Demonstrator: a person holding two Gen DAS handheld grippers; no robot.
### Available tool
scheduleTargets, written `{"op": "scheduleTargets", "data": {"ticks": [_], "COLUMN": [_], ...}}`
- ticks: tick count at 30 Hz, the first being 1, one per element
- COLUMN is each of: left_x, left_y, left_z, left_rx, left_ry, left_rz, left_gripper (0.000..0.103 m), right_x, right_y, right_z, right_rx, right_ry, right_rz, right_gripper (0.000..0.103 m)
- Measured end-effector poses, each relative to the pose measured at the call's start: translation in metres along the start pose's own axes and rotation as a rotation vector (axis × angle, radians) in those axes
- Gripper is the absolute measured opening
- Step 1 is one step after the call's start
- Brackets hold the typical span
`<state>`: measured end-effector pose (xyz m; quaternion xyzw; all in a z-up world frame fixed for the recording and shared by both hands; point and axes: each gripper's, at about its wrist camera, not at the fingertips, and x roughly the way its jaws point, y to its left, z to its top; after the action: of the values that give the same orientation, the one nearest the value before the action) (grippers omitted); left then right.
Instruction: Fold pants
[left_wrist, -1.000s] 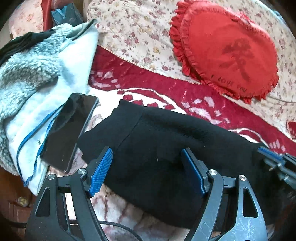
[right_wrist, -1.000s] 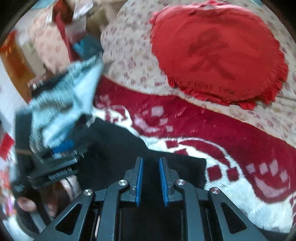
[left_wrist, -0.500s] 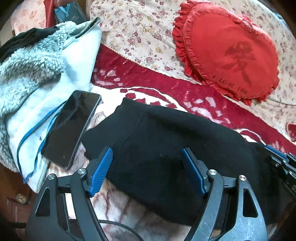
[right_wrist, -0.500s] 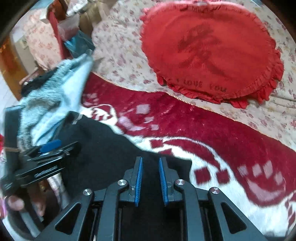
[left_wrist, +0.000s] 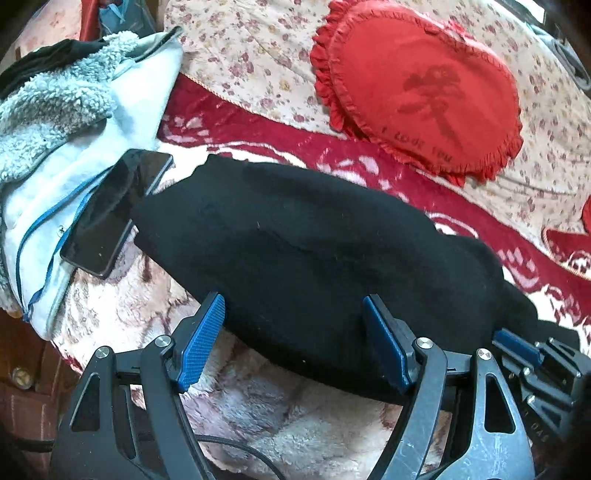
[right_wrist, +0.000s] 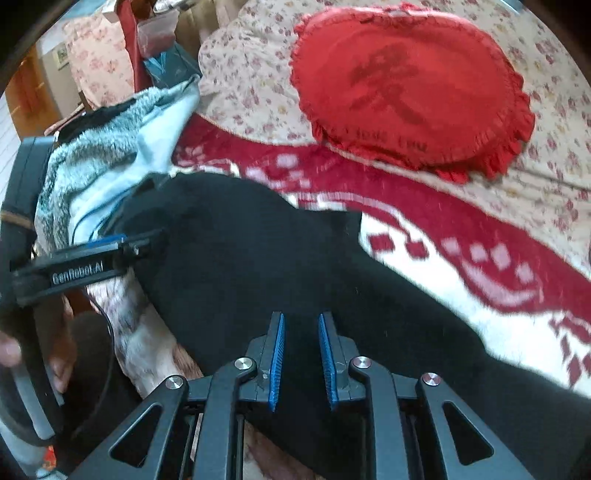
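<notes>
The left gripper (left_wrist: 291, 339), spread wide, straddles the near edge of the black knitted pants (left_wrist: 314, 240); their long axis runs sideways toward the right gripper (right_wrist: 301, 354), narrowly parted, nothing visibly pinched.

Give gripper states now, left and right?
Left gripper: open, over the pants, holding nothing.
Right gripper: narrow gap; grip on the pants cannot be told.

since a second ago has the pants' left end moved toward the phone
Yes. In the left wrist view the pants have slid left: their end, earlier clear of the phone, now meets its right edge.
</notes>
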<state>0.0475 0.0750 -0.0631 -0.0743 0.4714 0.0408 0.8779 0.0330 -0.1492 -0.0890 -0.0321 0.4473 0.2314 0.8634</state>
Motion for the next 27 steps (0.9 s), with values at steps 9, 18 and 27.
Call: {"op": "scheduleTargets", "data": {"ticks": [9, 18, 27], "left_x": [-0.005, -0.028, -0.025], "left_y": [0.0, -0.039, -0.094], "left_z": [-0.008, -0.013, -0.021], "left_rx": [-0.024, 0.048, 0.184], "left_ry": [0.014, -0.013, 0.007], "left_rz": [-0.022, -0.085, -0.125], "left_gripper": [0.077, 0.077, 0.077], "right_x": [-0.019, -0.075, -0.124], "right_y": [-0.021, -0.068, -0.128], "right_z": [-0.033, -0.054, -0.074], "right_rx": [0.042, 0.145, 0.276], "right_ry": [-0.016, -0.108, -0.148], "right_rz": [0.044, -0.081, -0.252], "right_gripper": [0.018, 0.022, 0.028]}}
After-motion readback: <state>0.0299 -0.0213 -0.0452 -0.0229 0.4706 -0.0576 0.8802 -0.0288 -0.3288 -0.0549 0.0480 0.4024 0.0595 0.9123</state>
